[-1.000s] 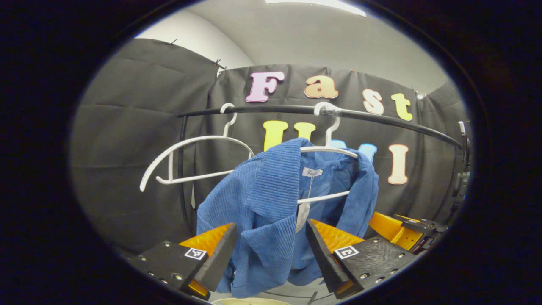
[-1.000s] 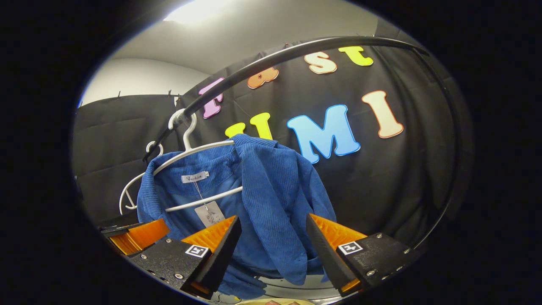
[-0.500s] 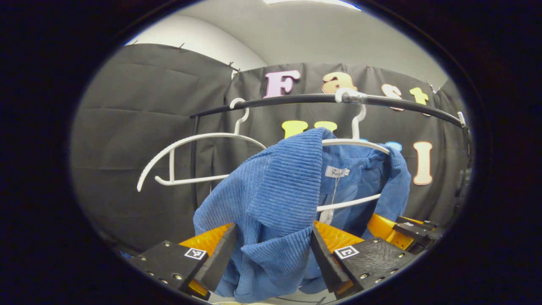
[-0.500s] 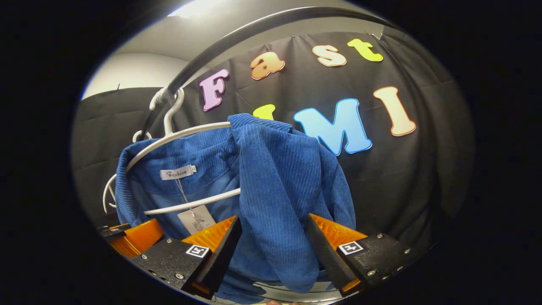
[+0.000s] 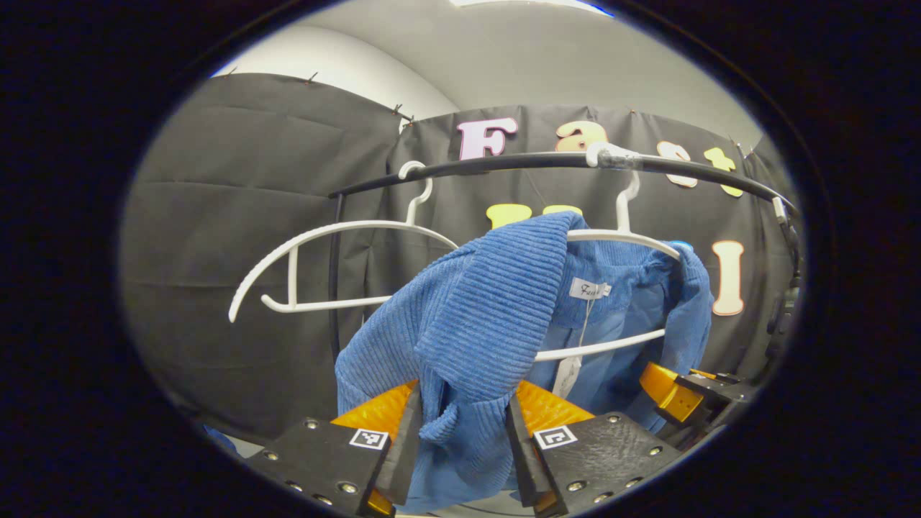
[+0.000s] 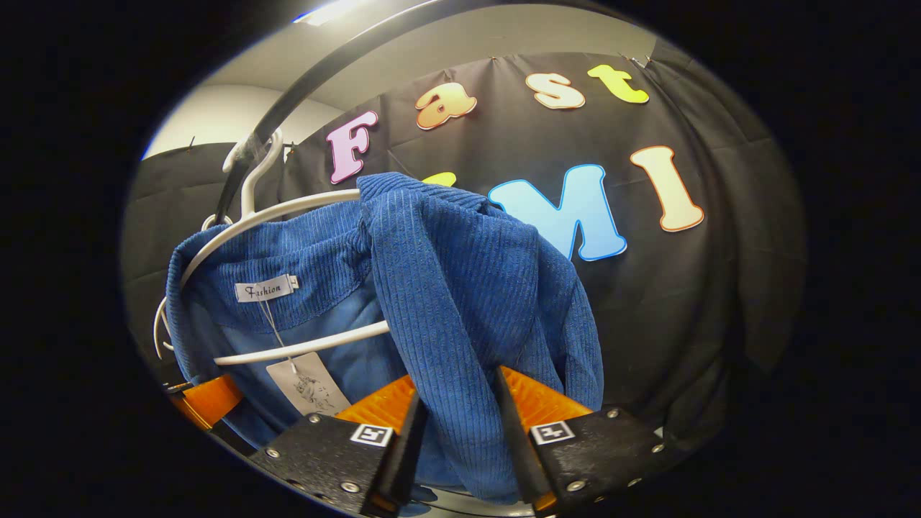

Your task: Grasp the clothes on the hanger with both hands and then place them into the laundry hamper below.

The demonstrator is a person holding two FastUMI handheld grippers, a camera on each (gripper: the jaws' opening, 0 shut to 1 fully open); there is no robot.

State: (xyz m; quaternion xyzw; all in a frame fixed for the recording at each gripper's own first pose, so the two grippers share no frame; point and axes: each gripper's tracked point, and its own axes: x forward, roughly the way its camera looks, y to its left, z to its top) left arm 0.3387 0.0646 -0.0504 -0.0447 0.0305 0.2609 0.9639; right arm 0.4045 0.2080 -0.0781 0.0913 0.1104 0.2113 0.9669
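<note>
Claws (image 5: 457, 439) (image 6: 458, 432) pinching blue jacket (image 5: 475, 316) (on hanger (image 5: 626, 237)); spare hanger (image 5: 324, 237) beside.

A blue corduroy jacket (image 5: 496, 302) hangs open-fronted on a white hanger (image 5: 626, 234) hooked over the black rail (image 5: 504, 164) — ribbed collar folded, neck label and paper tag (image 6: 306, 381) showing, its front edges dangling below the hanger's bar.

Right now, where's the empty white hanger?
In the left gripper view, the empty hanger hangs from the black rail, left of the blue jacket on its own hanger.
</note>
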